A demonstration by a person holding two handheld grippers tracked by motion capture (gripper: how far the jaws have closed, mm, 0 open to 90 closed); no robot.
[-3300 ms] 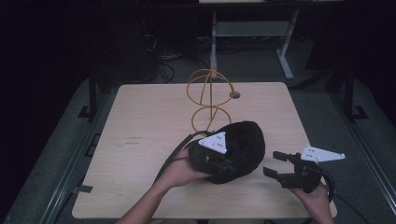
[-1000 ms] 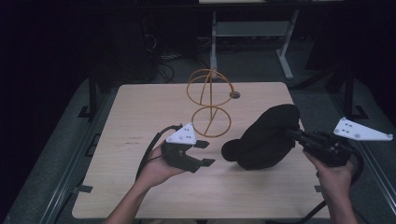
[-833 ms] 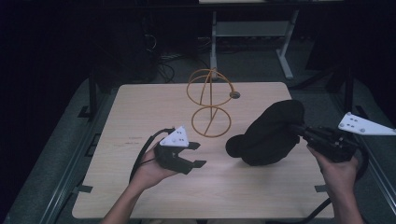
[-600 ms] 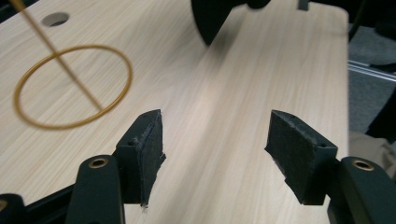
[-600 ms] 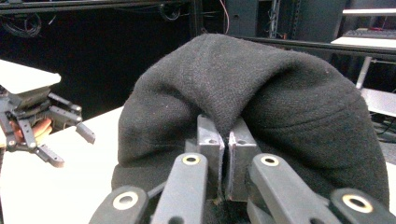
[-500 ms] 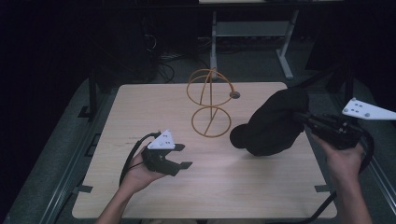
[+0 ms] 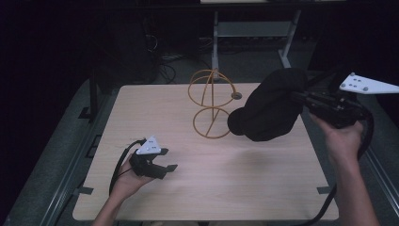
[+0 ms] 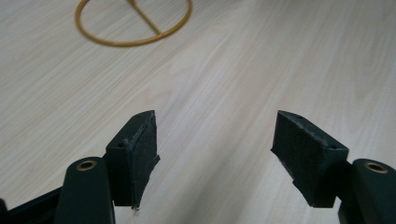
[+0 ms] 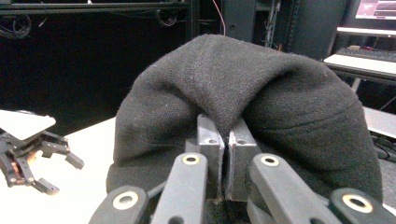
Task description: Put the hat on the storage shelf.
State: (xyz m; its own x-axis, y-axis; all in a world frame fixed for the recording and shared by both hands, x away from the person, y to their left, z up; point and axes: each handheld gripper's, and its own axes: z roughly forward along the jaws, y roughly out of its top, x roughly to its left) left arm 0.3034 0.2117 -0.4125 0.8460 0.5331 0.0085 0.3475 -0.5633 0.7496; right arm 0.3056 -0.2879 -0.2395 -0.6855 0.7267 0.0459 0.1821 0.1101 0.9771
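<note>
Your right gripper (image 7: 301, 100) pinches the hat (image 7: 270, 110) aloft, left gripper (image 7: 165, 167) just opened, empty: next lower it over the stand (image 7: 211, 101).

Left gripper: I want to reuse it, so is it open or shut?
Open. The left gripper has its pads wide apart over bare table, nothing between them.

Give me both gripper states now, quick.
Left gripper: open, jaws just been opening, nothing between them, low over the table.
Right gripper: shut on the black hat, held up beside the wire stand.
</note>
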